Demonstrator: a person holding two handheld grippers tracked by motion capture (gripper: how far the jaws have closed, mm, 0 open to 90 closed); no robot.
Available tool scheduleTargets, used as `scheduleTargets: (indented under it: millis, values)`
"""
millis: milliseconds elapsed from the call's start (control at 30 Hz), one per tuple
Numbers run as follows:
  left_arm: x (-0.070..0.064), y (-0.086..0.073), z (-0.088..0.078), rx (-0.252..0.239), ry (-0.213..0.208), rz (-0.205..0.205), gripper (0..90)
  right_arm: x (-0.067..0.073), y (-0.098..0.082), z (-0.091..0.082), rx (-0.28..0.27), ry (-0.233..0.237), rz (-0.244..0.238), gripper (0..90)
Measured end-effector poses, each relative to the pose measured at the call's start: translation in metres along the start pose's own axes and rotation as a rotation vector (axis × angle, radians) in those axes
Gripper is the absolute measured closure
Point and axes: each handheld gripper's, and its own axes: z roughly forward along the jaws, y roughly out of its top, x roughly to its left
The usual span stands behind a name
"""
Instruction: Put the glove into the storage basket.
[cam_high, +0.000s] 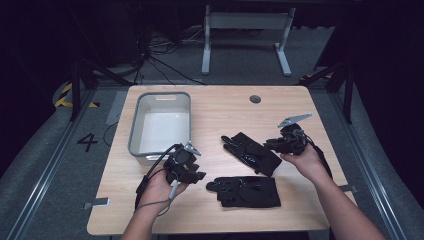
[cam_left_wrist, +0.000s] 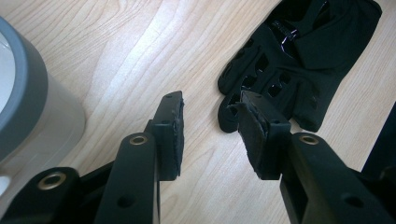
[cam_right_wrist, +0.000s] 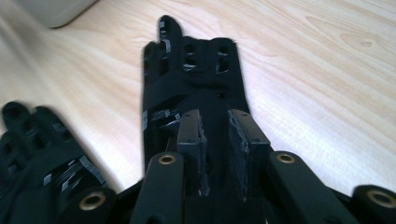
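Two black gloves lie on the wooden table (cam_high: 225, 107). The far glove (cam_high: 252, 152) lies slantwise at the middle, the near glove (cam_high: 247, 191) flat by the front edge. My left gripper (cam_high: 199, 175) sits beside the bin's front corner. Its jaws stand open over bare wood (cam_left_wrist: 210, 105), with the near glove's (cam_left_wrist: 299, 60) fingertips just past the right pad. My right gripper (cam_high: 270, 145) is at the far glove's cuff end. In the right gripper view its pads (cam_right_wrist: 215, 116) stand a little apart over the far glove's (cam_right_wrist: 191, 74) cuff, and the near glove (cam_right_wrist: 42, 154) lies at lower left.
A grey plastic bin (cam_high: 161, 125) stands at the table's left, its rounded wall (cam_left_wrist: 28, 107) close on the left of the left gripper. A round cable hole (cam_high: 255, 99) is near the far edge. Bare wood stretches right of the far glove.
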Motion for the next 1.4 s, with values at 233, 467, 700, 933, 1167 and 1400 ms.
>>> scheduleTargets:
  millis: [233,467,700,933,1167,1400]
  values:
    - [0.000,-0.001,0.001,0.003,-0.001,0.000,60.6,-0.015,0.005,0.023,0.060,-0.013,0.024,77.8]
    - [-0.002,0.000,0.002,0.009,-0.009,0.004,60.6,-0.026,-0.002,0.041,0.121,-0.016,0.073,73.0]
    - [-0.005,0.002,0.005,0.015,-0.017,0.015,60.6,-0.023,-0.008,0.052,0.162,-0.026,0.032,59.7]
    - [-0.010,0.004,0.008,0.023,-0.030,0.036,60.0,-0.016,-0.007,0.053,0.169,-0.043,0.002,73.0]
    - [-0.009,0.004,0.008,0.024,-0.028,0.036,59.8,-0.014,-0.004,0.050,0.170,-0.048,-0.011,85.0]
    - [-0.009,0.004,0.008,0.022,-0.026,0.034,59.8,-0.005,0.003,0.029,0.089,-0.039,-0.060,85.3]
